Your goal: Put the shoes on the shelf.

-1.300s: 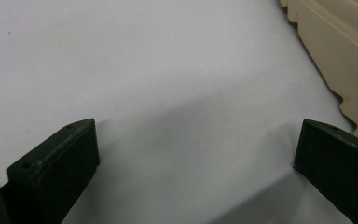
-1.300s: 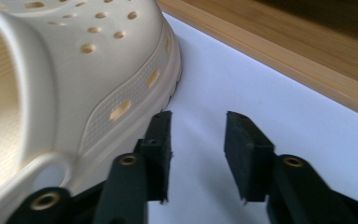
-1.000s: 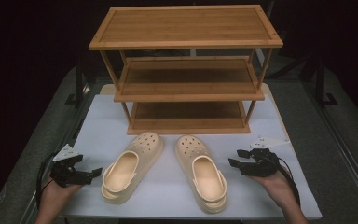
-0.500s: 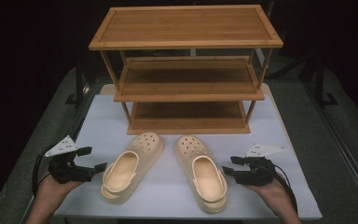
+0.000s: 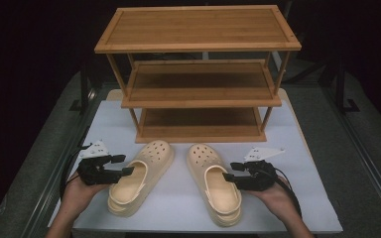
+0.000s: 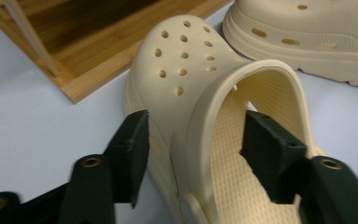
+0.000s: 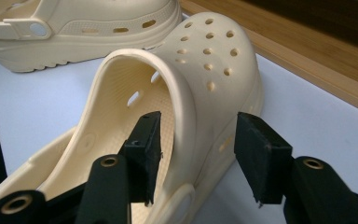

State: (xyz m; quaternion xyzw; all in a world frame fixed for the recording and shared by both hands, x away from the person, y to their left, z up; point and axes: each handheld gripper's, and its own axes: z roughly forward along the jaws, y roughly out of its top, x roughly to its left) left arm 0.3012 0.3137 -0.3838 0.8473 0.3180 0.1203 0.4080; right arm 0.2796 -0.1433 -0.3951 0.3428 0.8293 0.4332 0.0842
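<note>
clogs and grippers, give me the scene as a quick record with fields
surface: white table top
rack: three-tier bamboo shoe rack, shelves bare
left clog: cream perforated clog, toe toward the rack
right clog: matching cream clog, beside the first, apart from it
left gripper: jaws straddle the left clog's side wall, one outside, one inside; just been closing, gaps showing at both pads
right gripper: jaws straddle the right clog's side wall likewise, pads not yet pressing
hands: left hand, right hand

- No text, label, brand, number or sign can be read in any view.
- The clogs (image 5: 140,176), the wooden rack (image 5: 198,74) and the bench (image 5: 297,148) bear no legible marking.
</note>
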